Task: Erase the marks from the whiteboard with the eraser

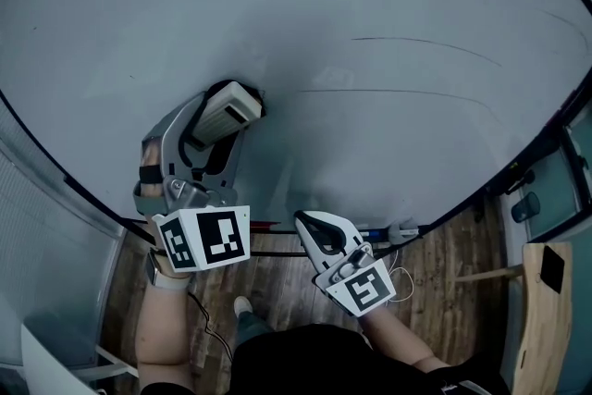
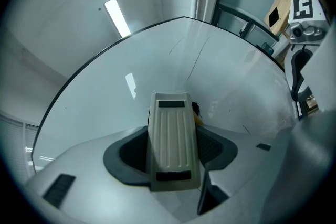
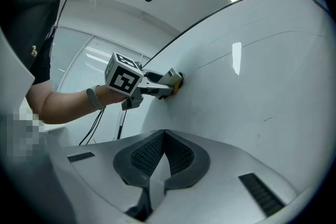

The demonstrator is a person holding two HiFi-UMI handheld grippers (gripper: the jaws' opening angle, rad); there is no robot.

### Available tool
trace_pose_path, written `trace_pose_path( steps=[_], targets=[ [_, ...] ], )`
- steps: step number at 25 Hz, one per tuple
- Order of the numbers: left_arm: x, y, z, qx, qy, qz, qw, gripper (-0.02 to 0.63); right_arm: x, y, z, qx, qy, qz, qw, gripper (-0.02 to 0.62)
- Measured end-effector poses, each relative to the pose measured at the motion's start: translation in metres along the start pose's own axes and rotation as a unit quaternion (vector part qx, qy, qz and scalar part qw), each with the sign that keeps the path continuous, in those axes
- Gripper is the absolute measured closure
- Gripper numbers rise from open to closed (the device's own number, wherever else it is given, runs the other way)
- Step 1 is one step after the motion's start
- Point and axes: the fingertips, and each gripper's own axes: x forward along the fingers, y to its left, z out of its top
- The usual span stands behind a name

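The whiteboard (image 1: pixel 305 5) fills most of the head view. Two thin dark lines (image 1: pixel 425 44) cross its right half. My left gripper (image 1: pixel 222 120) is shut on a cream ribbed eraser (image 1: pixel 228 111), whose front end presses against the board. In the left gripper view the eraser (image 2: pixel 170 136) lies lengthwise between the dark pads, and the thin lines (image 2: pixel 195 63) run ahead of it. My right gripper (image 1: pixel 314 231) hangs low by the board's bottom edge, shut with nothing in it. In the right gripper view its jaws (image 3: pixel 164 157) meet, and the left gripper (image 3: pixel 170 81) with the eraser touches the board.
A marker tray with pens (image 1: pixel 388 231) runs along the board's lower edge. Wooden floor (image 1: pixel 444 291) lies below. A wooden chair or panel (image 1: pixel 541 310) stands at the right. A glass wall with blinds (image 1: pixel 46 227) is at the left.
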Motion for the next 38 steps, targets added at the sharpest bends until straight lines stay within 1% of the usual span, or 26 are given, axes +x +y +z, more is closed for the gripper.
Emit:
trace_pose_path(
  steps=[4, 8, 14, 21, 24, 28, 33, 38],
  targets=[
    [0.006, -0.006, 0.015, -0.009, -0.011, -0.013, 0.9998, 0.342, -0.011, -0.007, 0.002, -0.004, -0.003, -0.009, 1.0, 0.569],
    [0.011, -0.015, 0.042, 0.005, -0.023, -0.024, 0.9994, 0.342, -0.028, -0.012, 0.007, -0.007, -0.006, -0.024, 1.0, 0.569],
    [0.026, -0.033, 0.081, 0.024, -0.043, -0.033, 0.9982, 0.342, -0.059, -0.034, 0.005, -0.012, -0.004, -0.063, 0.998, 0.569],
    [0.05, -0.07, 0.144, 0.048, -0.064, -0.039, 0.996, 0.342, -0.117, -0.072, 0.011, -0.021, -0.008, -0.121, 0.992, 0.569],
    [0.06, -0.089, 0.171, 0.058, -0.073, -0.041, 0.9948, 0.342, -0.147, -0.087, 0.011, -0.026, -0.005, -0.15, 0.988, 0.569],
    [0.08, -0.127, 0.218, 0.071, -0.098, -0.047, 0.9915, 0.342, -0.195, -0.118, 0.008, -0.03, 0.002, -0.196, 0.98, 0.569],
    [0.093, -0.169, 0.271, 0.101, -0.129, -0.062, 0.9846, 0.341, -0.243, -0.138, 0.014, -0.037, 0.008, -0.247, 0.968, 0.569],
    [0.109, -0.21, 0.32, 0.121, -0.15, -0.077, 0.9782, 0.341, -0.293, -0.157, 0.02, -0.045, 0.014, -0.294, 0.955, 0.569]
  ],
)
